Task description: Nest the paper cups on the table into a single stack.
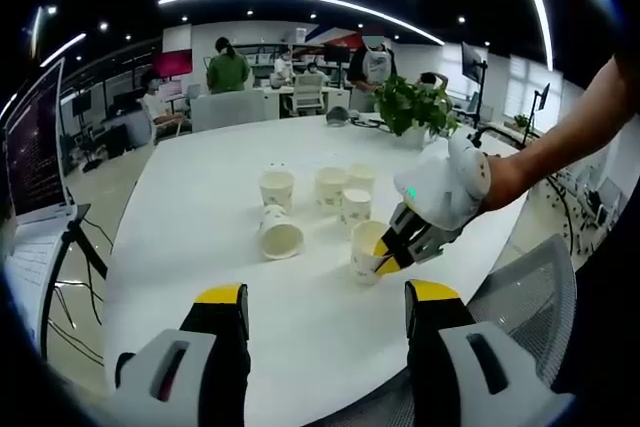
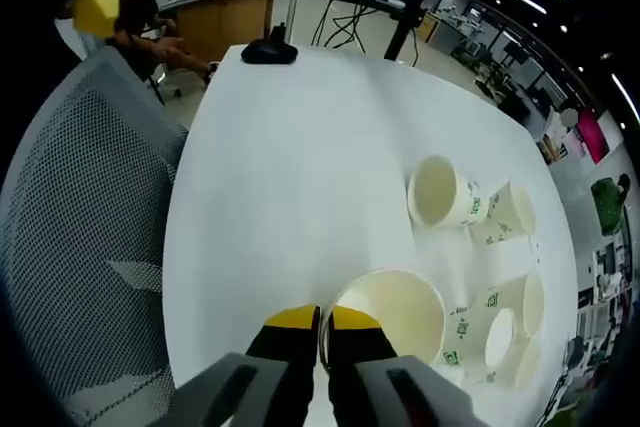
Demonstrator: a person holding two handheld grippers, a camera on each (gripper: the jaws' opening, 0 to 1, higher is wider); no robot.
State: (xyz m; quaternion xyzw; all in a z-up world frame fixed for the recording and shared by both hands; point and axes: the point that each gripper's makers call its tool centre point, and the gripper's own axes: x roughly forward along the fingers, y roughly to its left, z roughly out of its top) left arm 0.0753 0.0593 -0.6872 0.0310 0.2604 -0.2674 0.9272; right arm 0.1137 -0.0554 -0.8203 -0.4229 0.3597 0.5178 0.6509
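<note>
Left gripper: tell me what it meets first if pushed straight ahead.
Probably the white paper cup lying on its side, roughly ahead of the open left gripper; bare white table comes before it. Depth is unclear.

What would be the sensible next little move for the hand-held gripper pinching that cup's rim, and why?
Probably lift the nearest cup straight up off the white table. The right hand-held gripper looks shut on its rim, and the cup stands upright apart from the others. Once raised, it could be carried over another upright cup and lowered in. The left hand-held gripper is open and holds nothing.
</note>
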